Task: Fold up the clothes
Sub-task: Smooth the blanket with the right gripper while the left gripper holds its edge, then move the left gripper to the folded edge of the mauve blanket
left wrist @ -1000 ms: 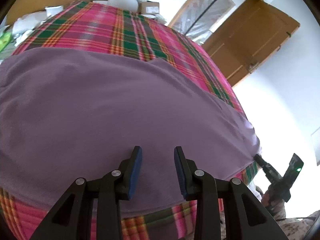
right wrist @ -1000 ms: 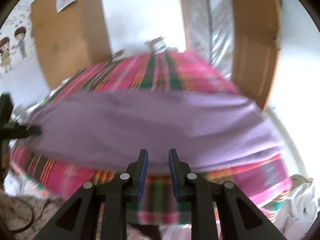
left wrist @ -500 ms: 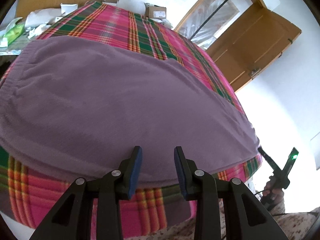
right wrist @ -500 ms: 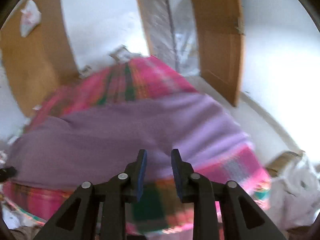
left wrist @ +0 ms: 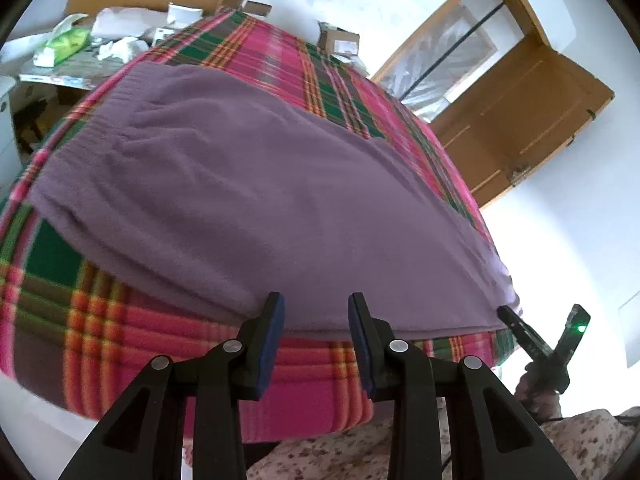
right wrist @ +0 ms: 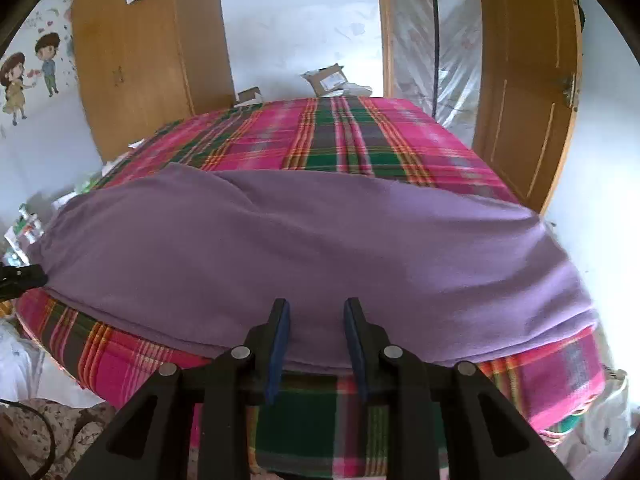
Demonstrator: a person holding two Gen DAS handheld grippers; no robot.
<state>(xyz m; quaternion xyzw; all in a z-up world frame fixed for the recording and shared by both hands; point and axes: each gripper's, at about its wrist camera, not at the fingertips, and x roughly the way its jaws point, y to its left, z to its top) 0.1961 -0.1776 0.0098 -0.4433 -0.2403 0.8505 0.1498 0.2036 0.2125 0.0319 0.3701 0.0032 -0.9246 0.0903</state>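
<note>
Purple trousers (left wrist: 280,200) lie lengthwise along the near edge of a plaid bed (right wrist: 340,140), directly ahead of the left gripper (left wrist: 316,316) and right gripper (right wrist: 316,320), both parted and empty.

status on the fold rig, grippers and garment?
Left gripper open, right gripper open, both empty at the near hem. Purple fleece garment lies flat on the pink-green plaid blanket, unfolded. Nothing on the cloth.
</note>
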